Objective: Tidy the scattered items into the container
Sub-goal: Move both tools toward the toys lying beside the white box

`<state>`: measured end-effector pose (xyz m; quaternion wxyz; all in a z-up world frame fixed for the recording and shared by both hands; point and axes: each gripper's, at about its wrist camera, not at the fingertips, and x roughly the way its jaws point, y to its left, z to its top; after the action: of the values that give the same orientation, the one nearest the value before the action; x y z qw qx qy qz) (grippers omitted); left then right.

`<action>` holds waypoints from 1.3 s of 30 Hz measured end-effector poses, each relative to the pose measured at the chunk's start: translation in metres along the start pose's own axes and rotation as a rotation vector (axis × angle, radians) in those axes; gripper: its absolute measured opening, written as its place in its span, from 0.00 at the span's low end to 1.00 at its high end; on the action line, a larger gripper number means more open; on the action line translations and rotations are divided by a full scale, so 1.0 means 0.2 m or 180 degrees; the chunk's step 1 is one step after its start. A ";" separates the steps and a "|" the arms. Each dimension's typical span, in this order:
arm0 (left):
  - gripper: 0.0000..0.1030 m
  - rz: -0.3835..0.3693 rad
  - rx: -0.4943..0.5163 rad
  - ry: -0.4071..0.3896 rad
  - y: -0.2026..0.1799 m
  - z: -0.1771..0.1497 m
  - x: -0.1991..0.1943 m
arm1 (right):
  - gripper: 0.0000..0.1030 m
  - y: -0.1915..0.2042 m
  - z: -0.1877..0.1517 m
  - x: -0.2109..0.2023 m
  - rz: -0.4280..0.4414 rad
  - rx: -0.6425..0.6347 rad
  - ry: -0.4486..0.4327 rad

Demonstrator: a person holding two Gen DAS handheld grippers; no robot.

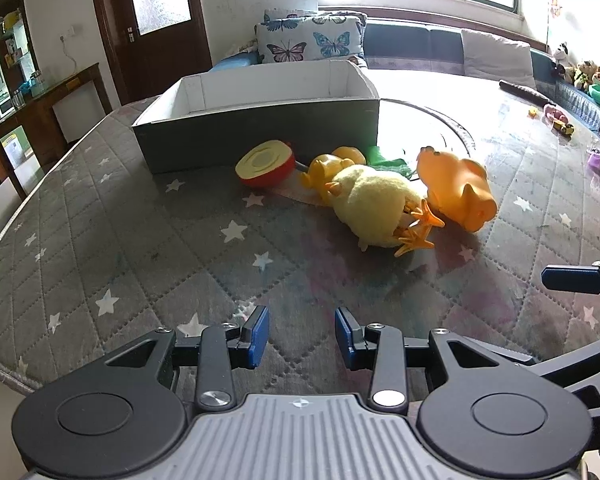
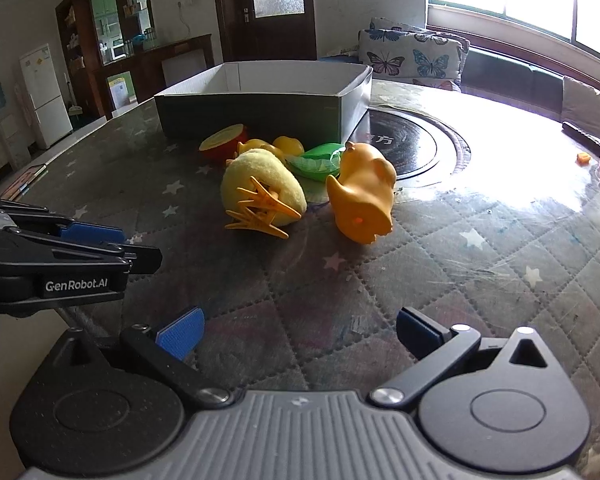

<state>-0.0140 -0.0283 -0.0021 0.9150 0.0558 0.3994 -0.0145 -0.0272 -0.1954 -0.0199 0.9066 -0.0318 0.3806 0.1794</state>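
**Left wrist view: toys piled in front of the box, both grippers empty**

Left wrist camera first: we see our left gripper (image 1: 301, 336) low over the quilted star-pattern table cover (image 1: 112, 248), its blue pads apart with nothing between them. Beyond it, starting at the left, stands the grey cardboard box (image 1: 260, 136) with a white inside; we cannot see into its bottom. Just in front of its near wall lies the halved toy apple (image 1: 265, 164), cut face up. Next comes a small yellow plastic toy (image 1: 326, 168), touching the plush yellow chick (image 1: 374, 208), which lies on its side with its orange feet toward us. A green toy (image 1: 386, 160) peeks out behind the chick. Farthest right in the pile is the orange rubber duck (image 1: 456, 188), tipped over and touching the chick. At the right edge one blue finger of our right gripper (image 2: 300, 334) shows.

From the right wrist camera, the right gripper's fingers stand wide apart and empty. All the toys lie outside the box, on the table.
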 end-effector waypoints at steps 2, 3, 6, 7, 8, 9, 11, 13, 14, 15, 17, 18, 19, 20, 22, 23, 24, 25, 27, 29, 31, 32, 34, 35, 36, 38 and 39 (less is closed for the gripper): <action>0.38 -0.0013 0.0004 0.0001 0.00 0.00 0.00 | 1.00 0.01 0.00 0.00 0.0000 -0.0005 0.0010; 0.38 -0.0017 0.0005 -0.0001 -0.01 0.00 0.00 | 1.00 0.01 0.00 0.00 0.0000 -0.0008 0.0016; 0.38 -0.0024 0.0013 -0.0005 -0.01 0.00 0.00 | 1.00 0.02 -0.01 0.00 0.0011 -0.0021 0.0025; 0.38 -0.0027 0.0018 -0.0005 -0.01 0.00 0.00 | 1.00 0.02 -0.01 0.00 0.0009 -0.0029 0.0028; 0.38 -0.0029 0.0021 -0.0005 -0.01 0.00 0.00 | 1.00 0.02 -0.01 0.00 0.0008 -0.0037 0.0030; 0.38 -0.0034 0.0024 -0.0005 -0.01 0.00 0.00 | 1.00 0.02 -0.01 0.00 0.0007 -0.0041 0.0032; 0.38 -0.0039 0.0035 -0.0005 -0.02 0.00 0.00 | 1.00 0.02 -0.01 0.00 0.0000 -0.0040 0.0035; 0.38 -0.0043 0.0047 -0.0010 -0.02 0.00 -0.01 | 1.00 0.02 -0.01 0.00 0.0000 -0.0045 0.0037; 0.38 -0.0047 0.0052 -0.0010 -0.03 0.00 0.00 | 1.00 0.02 0.00 0.01 -0.0002 -0.0046 0.0040; 0.38 -0.0049 0.0059 -0.0009 -0.03 0.00 0.00 | 1.00 0.02 0.00 0.01 -0.0007 -0.0046 0.0045; 0.38 -0.0051 0.0069 -0.0009 -0.04 0.01 0.00 | 1.00 0.02 0.00 0.01 -0.0012 -0.0045 0.0055; 0.38 -0.0052 0.0074 -0.0009 -0.04 0.01 0.00 | 1.00 0.02 0.00 0.01 -0.0008 -0.0047 0.0055; 0.38 -0.0052 0.0078 -0.0008 -0.04 0.01 0.00 | 1.00 0.02 0.00 0.01 -0.0005 -0.0048 0.0055; 0.38 -0.0051 0.0080 -0.0007 -0.04 0.01 0.00 | 1.00 0.02 0.00 0.01 -0.0003 -0.0049 0.0056; 0.38 -0.0054 0.0084 -0.0005 -0.04 0.02 0.00 | 1.00 0.02 0.00 0.02 0.0000 -0.0053 0.0059; 0.38 -0.0053 0.0087 -0.0005 -0.04 0.02 0.00 | 1.00 0.02 0.00 0.02 0.0000 -0.0053 0.0064; 0.38 -0.0052 0.0089 -0.0003 -0.04 0.02 0.01 | 1.00 0.02 0.01 0.02 0.0002 -0.0053 0.0068; 0.38 -0.0053 0.0088 0.0000 -0.04 0.02 0.01 | 1.00 0.02 0.01 0.02 0.0004 -0.0053 0.0071; 0.38 -0.0056 0.0092 0.0006 -0.05 0.03 0.01 | 1.00 0.02 0.01 0.02 0.0005 -0.0051 0.0076; 0.38 -0.0060 0.0101 0.0010 -0.05 0.03 0.01 | 1.00 0.02 0.01 0.03 0.0008 -0.0050 0.0081; 0.38 -0.0064 0.0108 0.0017 -0.05 0.03 0.02 | 1.00 0.02 0.01 0.03 0.0010 -0.0050 0.0084; 0.38 -0.0065 0.0107 0.0020 -0.05 0.04 0.02 | 1.00 0.02 0.01 0.03 0.0010 -0.0048 0.0087; 0.38 -0.0067 0.0104 0.0024 -0.05 0.04 0.02 | 1.00 0.02 0.02 0.03 0.0015 -0.0052 0.0090; 0.38 -0.0067 0.0104 0.0027 -0.05 0.04 0.02 | 1.00 0.02 0.02 0.04 0.0016 -0.0055 0.0091; 0.38 -0.0066 0.0104 0.0030 -0.05 0.04 0.03 | 1.00 0.02 0.02 0.04 0.0016 -0.0056 0.0093; 0.38 -0.0066 0.0106 0.0034 -0.05 0.05 0.03 | 1.00 0.02 0.03 0.04 0.0021 -0.0060 0.0094; 0.38 -0.0065 0.0106 0.0038 -0.05 0.05 0.03 | 1.00 0.02 0.03 0.04 0.0025 -0.0062 0.0094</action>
<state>-0.0036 -0.0395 -0.0014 0.9113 0.0670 0.4051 -0.0302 -0.0196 -0.1877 -0.0218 0.8999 -0.0418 0.3922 0.1861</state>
